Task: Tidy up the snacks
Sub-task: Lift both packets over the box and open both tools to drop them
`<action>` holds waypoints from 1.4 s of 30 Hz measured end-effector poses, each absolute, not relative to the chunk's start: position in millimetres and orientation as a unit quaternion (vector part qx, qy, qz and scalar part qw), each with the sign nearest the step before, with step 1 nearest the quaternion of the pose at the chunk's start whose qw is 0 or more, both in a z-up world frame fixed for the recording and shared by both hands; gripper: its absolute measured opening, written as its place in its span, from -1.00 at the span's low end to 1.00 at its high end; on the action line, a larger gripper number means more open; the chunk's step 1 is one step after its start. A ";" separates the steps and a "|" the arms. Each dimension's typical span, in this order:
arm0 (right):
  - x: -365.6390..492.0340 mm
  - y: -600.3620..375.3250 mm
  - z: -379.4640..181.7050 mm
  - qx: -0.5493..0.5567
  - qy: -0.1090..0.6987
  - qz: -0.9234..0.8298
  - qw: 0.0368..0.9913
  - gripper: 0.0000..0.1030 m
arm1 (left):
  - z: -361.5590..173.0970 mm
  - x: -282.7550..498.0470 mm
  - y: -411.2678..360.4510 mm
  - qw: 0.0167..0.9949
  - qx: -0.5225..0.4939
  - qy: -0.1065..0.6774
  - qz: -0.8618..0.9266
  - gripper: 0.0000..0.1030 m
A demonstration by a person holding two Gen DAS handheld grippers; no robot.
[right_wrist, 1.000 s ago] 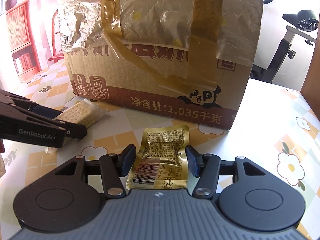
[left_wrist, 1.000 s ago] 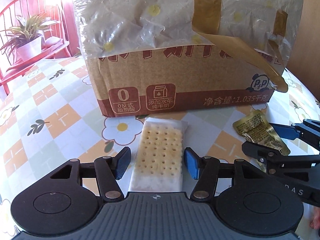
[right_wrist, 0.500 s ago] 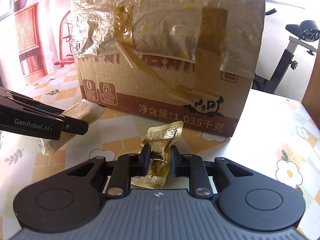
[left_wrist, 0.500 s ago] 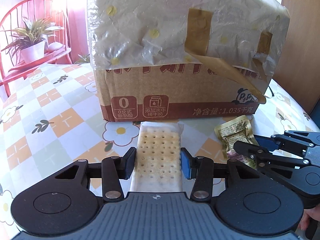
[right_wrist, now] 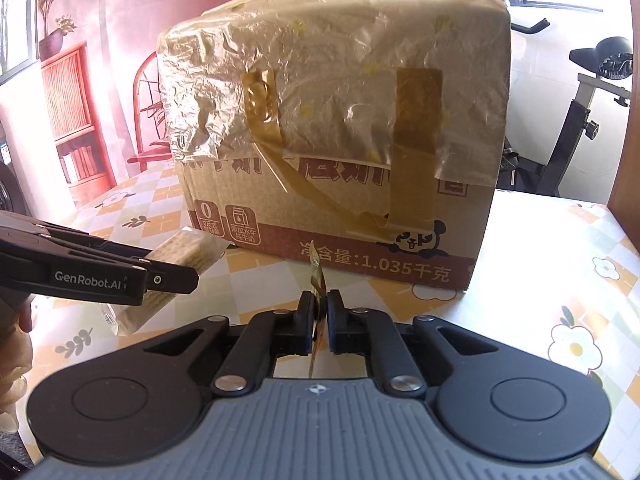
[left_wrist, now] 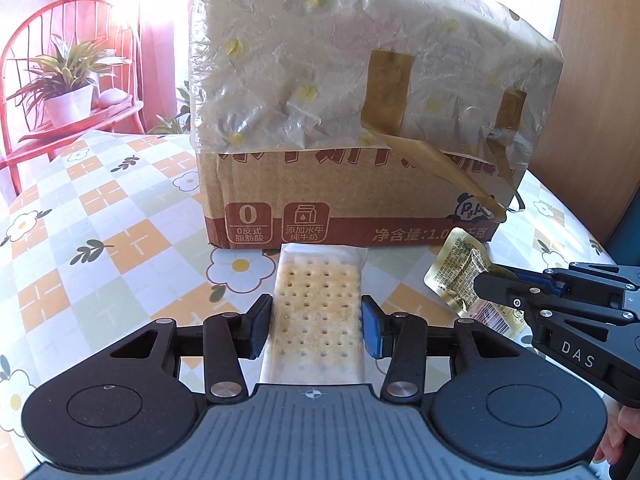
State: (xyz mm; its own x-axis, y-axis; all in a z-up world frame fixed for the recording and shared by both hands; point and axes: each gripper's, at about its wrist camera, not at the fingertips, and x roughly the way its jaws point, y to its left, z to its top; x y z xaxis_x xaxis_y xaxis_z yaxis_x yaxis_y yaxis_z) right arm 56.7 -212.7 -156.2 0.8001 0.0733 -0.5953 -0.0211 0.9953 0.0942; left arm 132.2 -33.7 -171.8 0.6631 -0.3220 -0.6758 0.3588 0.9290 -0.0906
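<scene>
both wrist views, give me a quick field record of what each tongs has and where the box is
left tongs: shut on cracker pack, lifted off the table
right tongs: shut on gold snack packet, held edge-on
cardboard box: ahead of both tongs, on floral tablecloth, top covered with taped plastic
background: potted plant on a red shelf, left

Potted plant (left_wrist: 68, 98), exercise bike (right_wrist: 580, 120)

The tall cardboard box (left_wrist: 360, 184) stands close ahead of both claws and blocks the way forward. Open bench (left_wrist: 100, 240) lies to its left, more (right_wrist: 560, 280) to its right. A red chair (left_wrist: 72, 80) stands beyond the far left edge.
</scene>
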 end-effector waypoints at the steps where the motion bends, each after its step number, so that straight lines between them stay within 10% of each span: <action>1: 56.2 -211.6 -154.7 0.040 0.313 0.026 0.948 -0.86 | -170.6 131.5 -33.2 0.912 0.024 0.364 -0.187 -0.05; 30: 69.4 -214.3 1.7 0.013 0.135 0.063 0.989 -0.86 | 0.4 146.7 -24.8 0.964 -0.016 0.156 -0.216 -0.05; 42: 197.6 -260.6 4.7 0.099 0.218 0.021 0.971 -0.86 | 3.2 265.6 -76.9 0.951 0.034 0.232 -0.201 -0.05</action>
